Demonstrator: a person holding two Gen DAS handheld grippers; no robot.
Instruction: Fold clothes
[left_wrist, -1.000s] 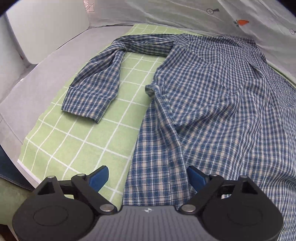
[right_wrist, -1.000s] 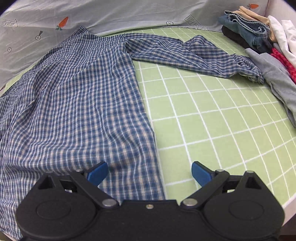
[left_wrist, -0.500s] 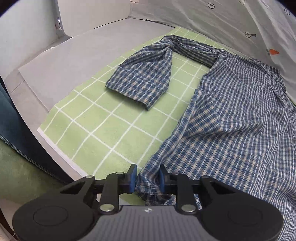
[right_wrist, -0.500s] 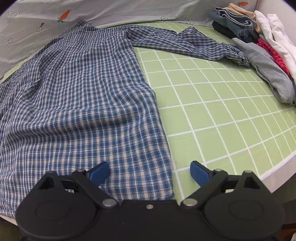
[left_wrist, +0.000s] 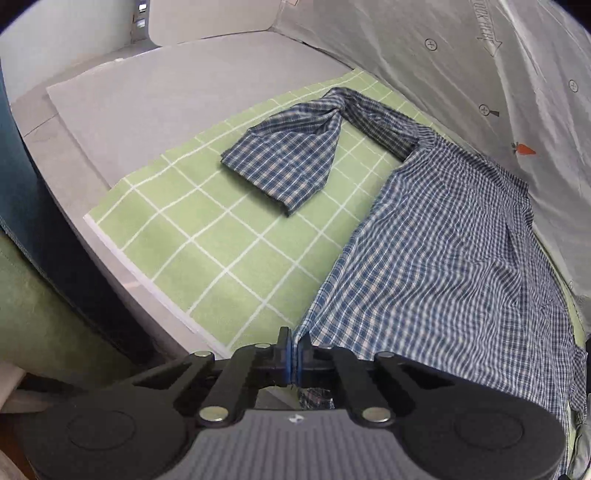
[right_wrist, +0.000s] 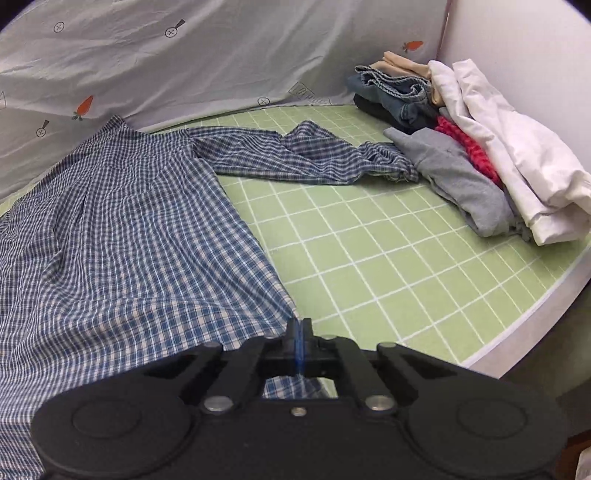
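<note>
Both grippers pinch the shirt's (left_wrist: 443, 266) hem corners: the left gripper (left_wrist: 294, 345) and right gripper (right_wrist: 299, 332) should lift evenly, keeping the hem taut; the shirt lies spread ahead on the mat (left_wrist: 207, 251)

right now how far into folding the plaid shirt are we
Early. Done: plaid shirt spread on the green mat. In hand: left gripper and right gripper each shut on a hem corner. Left: no fold made, both sleeves lie out, and the clothes pile waits.
</note>
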